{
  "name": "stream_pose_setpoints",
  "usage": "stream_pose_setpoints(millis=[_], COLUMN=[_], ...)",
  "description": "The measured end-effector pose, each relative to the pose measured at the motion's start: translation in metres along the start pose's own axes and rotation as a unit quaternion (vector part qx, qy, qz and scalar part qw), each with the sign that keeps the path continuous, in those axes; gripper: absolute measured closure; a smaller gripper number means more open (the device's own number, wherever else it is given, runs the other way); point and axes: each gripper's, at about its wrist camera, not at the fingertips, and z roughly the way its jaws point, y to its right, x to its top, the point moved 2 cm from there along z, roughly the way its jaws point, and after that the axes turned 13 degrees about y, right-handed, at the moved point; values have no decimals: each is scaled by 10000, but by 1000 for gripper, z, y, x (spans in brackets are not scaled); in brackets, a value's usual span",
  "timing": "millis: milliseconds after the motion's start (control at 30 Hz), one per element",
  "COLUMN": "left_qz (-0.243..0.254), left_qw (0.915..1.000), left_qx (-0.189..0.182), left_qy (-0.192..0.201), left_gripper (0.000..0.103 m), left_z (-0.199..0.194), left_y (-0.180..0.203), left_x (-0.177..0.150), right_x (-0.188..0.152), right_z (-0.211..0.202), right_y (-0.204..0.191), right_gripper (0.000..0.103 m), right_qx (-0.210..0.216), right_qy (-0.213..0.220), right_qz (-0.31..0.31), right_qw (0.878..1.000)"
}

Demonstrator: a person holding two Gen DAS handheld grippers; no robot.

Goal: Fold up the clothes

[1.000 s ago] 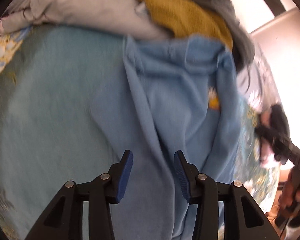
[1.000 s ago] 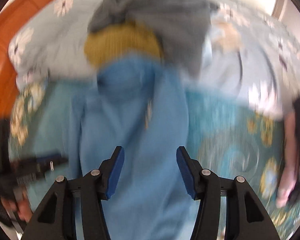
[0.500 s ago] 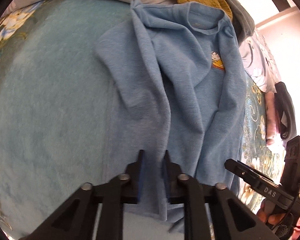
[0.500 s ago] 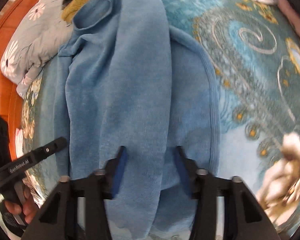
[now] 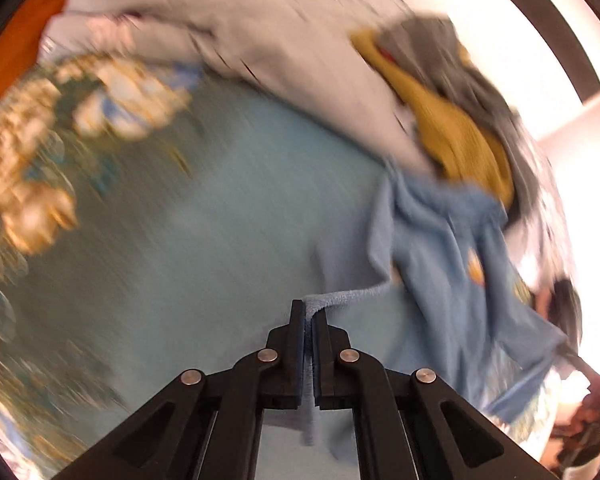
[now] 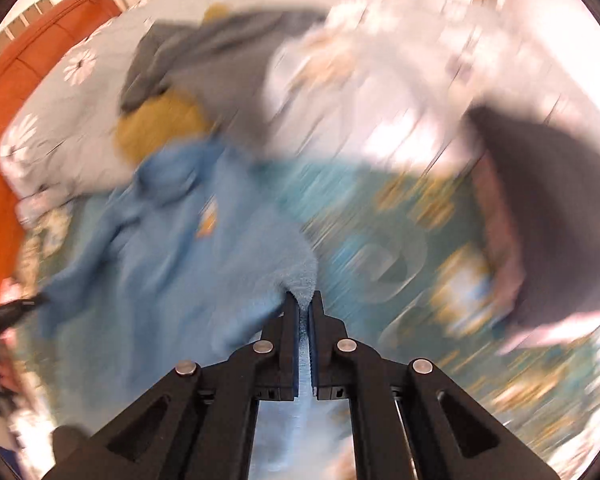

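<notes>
A light blue sweatshirt (image 5: 440, 248) with a small orange chest print lies on a teal patterned bedspread (image 5: 180, 240). My left gripper (image 5: 308, 312) is shut on the sweatshirt's hem edge, which stretches off to the right. My right gripper (image 6: 304, 304) is shut on another part of the same hem (image 6: 300, 280); the sweatshirt (image 6: 172, 240) spreads to its left. Both views are motion-blurred.
A pile of clothes lies beyond the sweatshirt's collar: a mustard knit (image 5: 460, 132) and a grey garment (image 6: 220, 48) on a pale floral quilt (image 5: 260, 40). An orange headboard (image 6: 28, 64) is at the left. A dark and pink garment (image 6: 540, 220) lies at the right.
Both grippers went from open to shut on the sweatshirt's hem and have lifted and pulled it outward. Both views have swung and are blurred.
</notes>
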Motion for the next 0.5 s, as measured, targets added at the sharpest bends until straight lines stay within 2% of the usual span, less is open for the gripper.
stream_pose_setpoints(millis=[100, 267, 367, 500], left_qz=[-3, 180, 244, 83], left_qw=[9990, 9940, 9894, 9838], left_qx=[327, 944, 1304, 1672], left_qy=[303, 521, 590, 640], left_gripper=[100, 100, 100, 100], left_z=[4, 23, 36, 44], left_y=[-23, -49, -61, -82], left_x=[46, 107, 130, 153], right_x=[51, 92, 116, 131], right_z=[12, 40, 56, 79], right_y=[21, 45, 58, 64], right_gripper=[99, 99, 99, 99], right_qx=[-562, -1101, -1415, -1588], right_qy=[290, 362, 395, 362], right_qz=[-168, -200, -217, -228], right_qw=[9979, 9931, 9889, 9864])
